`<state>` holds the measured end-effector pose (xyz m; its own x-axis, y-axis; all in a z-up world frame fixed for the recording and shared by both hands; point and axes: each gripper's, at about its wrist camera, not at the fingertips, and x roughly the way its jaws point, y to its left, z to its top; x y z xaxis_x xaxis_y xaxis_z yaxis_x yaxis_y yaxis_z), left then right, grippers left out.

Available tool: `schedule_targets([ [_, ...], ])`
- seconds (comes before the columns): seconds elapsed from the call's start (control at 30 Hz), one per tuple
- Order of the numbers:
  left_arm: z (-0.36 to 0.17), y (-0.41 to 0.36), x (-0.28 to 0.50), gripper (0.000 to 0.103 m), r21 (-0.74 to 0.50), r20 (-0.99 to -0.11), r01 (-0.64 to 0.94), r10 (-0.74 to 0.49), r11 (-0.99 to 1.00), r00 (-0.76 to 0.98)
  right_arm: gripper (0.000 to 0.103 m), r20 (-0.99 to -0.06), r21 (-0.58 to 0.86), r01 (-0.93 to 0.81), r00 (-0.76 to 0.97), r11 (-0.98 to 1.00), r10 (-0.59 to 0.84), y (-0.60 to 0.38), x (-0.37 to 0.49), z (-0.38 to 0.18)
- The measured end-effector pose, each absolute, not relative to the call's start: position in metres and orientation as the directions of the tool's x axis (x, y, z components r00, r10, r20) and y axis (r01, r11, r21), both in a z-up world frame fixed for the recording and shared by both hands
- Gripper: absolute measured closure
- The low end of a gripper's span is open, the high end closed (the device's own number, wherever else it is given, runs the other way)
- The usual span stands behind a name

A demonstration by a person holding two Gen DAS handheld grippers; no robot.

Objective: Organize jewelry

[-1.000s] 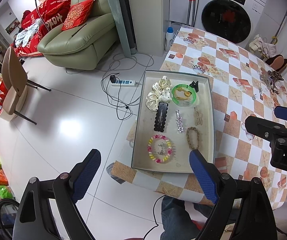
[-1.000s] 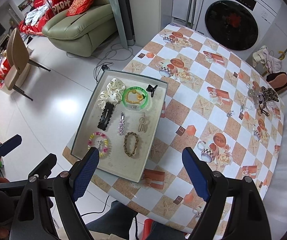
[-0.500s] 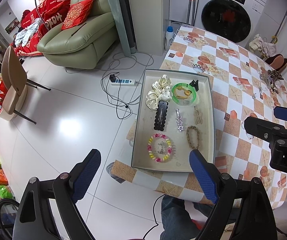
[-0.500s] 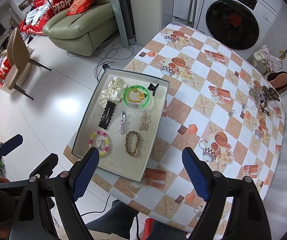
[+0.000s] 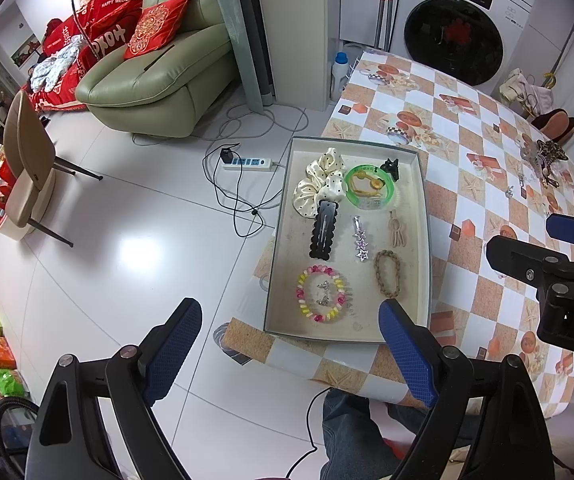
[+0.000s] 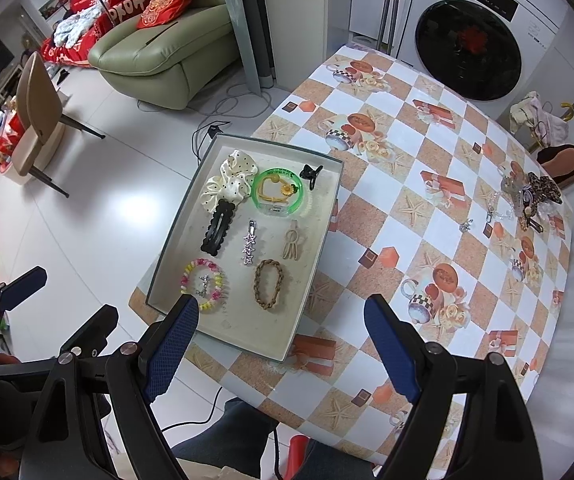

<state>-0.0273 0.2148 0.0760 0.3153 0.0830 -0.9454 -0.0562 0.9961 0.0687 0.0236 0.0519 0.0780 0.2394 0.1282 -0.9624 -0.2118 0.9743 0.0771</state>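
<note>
- The table (image 6: 439,216), under a checkered orange-and-white cloth printed with cups and starfish, fills the right of both views; a washing machine (image 6: 471,48) stands beyond its far end, and a green sofa (image 5: 155,76) with red cushions sits across the white floor
- The tray (image 5: 423,208), a shallow grey rectangle, lies at the table's near left corner, one long side along the table's edge; all sorted pieces rest inside it
- The left gripper (image 5: 291,344) hangs above the tray's near end, blue pads spread wide, nothing between them; the right gripper (image 6: 283,344) hovers over the near table edge, likewise wide apart and empty
- At the tray's far end: a cream polka-dot scrunchie (image 5: 321,184); just beside it a green bangle (image 5: 369,186) ringing a yellow hair tie; a small black claw clip (image 5: 391,168) at the bangle's far side
- Middle row: a black scalloped snap clip (image 5: 323,234) touching the scrunchie; a silver star clip (image 5: 360,238); a beige clip (image 5: 397,230)
- Near row: a pink-and-yellow beaded bracelet (image 5: 321,294) encircling small silver earrings; a braided brown bracelet (image 5: 387,273)
- A heap of unsorted jewelry (image 6: 527,196), with a leopard-print piece, lies well apart at the table's far right edge
</note>
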Motion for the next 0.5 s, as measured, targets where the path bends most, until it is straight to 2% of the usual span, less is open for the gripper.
schedule_targets([
  [0.5,0.0742,0.2144,-0.0334,0.01,0.07,-0.945,-0.058,0.085,0.996,0.317,0.016,-0.962,0.078,-0.213,0.239,0.974,0.129,0.0519,0.0221,0.0782],
])
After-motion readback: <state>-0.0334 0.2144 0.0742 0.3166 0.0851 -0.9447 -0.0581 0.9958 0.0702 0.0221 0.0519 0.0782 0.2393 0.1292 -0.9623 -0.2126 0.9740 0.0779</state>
